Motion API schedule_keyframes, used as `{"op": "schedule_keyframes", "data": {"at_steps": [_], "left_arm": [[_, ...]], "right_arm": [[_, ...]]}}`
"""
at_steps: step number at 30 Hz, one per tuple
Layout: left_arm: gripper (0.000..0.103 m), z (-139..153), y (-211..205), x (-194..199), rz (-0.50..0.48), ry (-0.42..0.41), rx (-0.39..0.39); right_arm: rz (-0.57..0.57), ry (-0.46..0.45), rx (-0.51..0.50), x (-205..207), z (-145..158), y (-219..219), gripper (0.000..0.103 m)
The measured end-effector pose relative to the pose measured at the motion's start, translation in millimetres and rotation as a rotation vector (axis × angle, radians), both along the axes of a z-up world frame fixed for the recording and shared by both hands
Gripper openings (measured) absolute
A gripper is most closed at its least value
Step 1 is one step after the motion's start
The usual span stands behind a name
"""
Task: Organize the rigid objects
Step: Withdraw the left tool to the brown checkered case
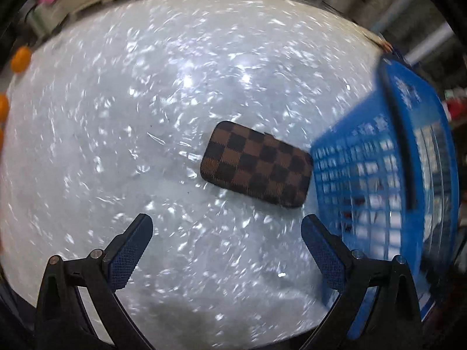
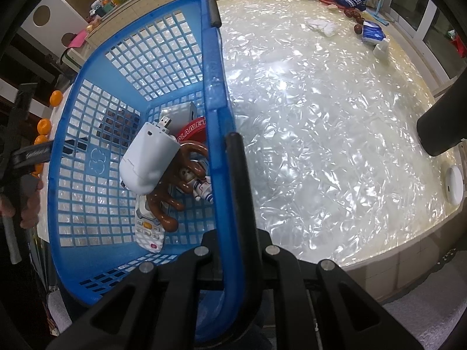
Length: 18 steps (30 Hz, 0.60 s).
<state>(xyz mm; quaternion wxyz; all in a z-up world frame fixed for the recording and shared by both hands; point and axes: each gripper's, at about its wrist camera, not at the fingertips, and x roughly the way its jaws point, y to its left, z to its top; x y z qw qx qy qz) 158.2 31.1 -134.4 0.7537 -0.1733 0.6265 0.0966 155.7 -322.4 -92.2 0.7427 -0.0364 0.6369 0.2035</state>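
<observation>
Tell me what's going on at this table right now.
A person is tidying hard objects into a blue basket. The right gripper is shut on the basket's rim. The left gripper hangs open above a brown checkered case lying beside the basket on the table, not touching it.

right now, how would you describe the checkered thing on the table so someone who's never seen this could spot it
Start at the shiny white pearly table, then find the blue mesh basket standing on it. Just outside the basket's wall, on bare tabletop, lies a flat rounded-corner case, ahead of the open left gripper. It is the only brown checkerboard-patterned thing there; the other nearby things are small orange fruits at the far edge.
</observation>
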Motion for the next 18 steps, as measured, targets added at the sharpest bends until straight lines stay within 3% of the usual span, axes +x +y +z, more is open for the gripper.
{"op": "schedule_keyframes", "data": {"at_steps": [8,18], "left_arm": [[0.102,-25,15,9,0.271,0.024,-0.051],[0.101,-43,17,25,0.454,0.043,-0.054]], "right_arm": [[0.003,0.002,0.004,2,-4,2,0.009],[0.014,0.005,0.02,2,-7,0,0.011]]}}
